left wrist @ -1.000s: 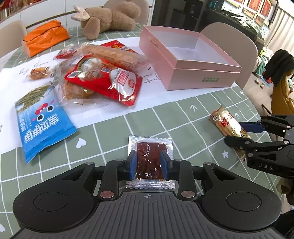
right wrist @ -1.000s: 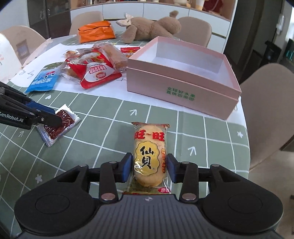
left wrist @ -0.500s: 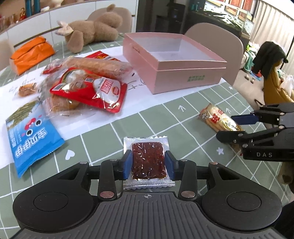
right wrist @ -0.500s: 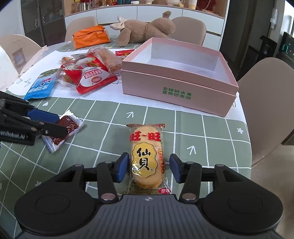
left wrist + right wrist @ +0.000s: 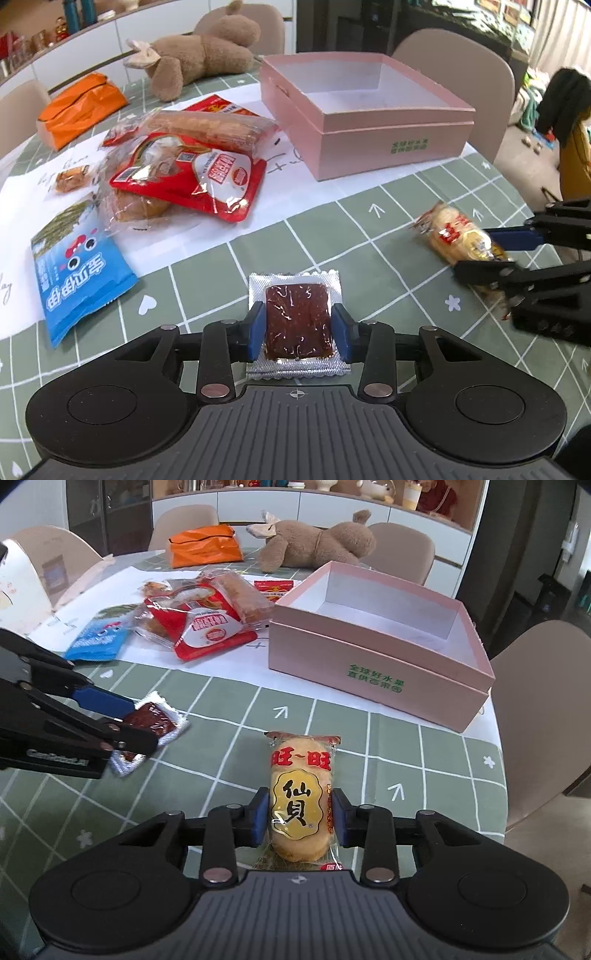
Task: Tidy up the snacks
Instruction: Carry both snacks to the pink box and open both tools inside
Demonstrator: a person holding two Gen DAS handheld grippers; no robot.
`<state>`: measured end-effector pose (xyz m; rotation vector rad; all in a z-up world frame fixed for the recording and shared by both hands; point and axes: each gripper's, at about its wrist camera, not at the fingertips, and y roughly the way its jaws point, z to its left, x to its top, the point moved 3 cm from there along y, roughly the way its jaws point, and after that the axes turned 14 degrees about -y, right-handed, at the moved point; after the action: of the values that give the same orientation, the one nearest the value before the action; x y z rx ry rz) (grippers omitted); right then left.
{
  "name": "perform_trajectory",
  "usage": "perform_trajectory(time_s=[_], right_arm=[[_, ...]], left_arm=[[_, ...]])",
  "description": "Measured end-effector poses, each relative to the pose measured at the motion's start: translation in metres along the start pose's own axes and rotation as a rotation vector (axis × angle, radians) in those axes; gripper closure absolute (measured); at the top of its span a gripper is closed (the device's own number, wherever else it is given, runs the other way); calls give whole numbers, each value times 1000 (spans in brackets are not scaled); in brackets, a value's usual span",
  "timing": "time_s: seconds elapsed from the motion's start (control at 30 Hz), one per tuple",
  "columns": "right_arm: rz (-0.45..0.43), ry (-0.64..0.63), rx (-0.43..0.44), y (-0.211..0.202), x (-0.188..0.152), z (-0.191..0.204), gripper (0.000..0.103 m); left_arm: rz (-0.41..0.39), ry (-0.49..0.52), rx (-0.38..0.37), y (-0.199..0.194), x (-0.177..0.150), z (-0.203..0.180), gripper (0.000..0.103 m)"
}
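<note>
Two pickups staged: my right gripper [image 5: 298, 821] clenched the rice cracker [image 5: 300, 805], pink box [image 5: 373, 664] at one o'clock; left gripper [image 5: 298, 332] straddled the jerky packet [image 5: 297, 317], seemingly released.

The rice cracker packet [image 5: 301, 805] was glossy clear plastic; the jerky sachet [image 5: 297, 321] had crinkled silver foil edges. The pink box [image 5: 369, 122] looked like matt card, the toy [image 5: 199, 55] plush, and the counter [image 5: 332, 251] cloth-covered.

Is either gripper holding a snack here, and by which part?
The right gripper is shut on the rice cracker pack, across its near half. The left gripper straddles the dark jerky packet's sides, pads not clearly pressing.
</note>
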<state>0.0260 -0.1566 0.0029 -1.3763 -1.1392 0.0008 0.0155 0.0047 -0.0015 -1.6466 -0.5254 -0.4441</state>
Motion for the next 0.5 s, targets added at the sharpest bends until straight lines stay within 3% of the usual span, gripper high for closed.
perform_trajectory(time_s=[0.13,0.27,0.4,0.47,0.5], right_arm=[[-41,51,29,-17,2,-15,69],[-129,101,2,-43,12,-43,69],[-281,91,-70,-76,44,-72,69],[-332,76,-108,-81,73,-89,69],[-346,74,-122,-80,86,-96,65]], left_arm=[[-51,25,4,-11,-5,-5,61],[-154,-19,-84,-42,21,-10,61],[-306,13,-225,-71,102,-34,60],[-317,15,-256,-67,144,-48,60],[-277,-6,-270,-56,166,-54,60]])
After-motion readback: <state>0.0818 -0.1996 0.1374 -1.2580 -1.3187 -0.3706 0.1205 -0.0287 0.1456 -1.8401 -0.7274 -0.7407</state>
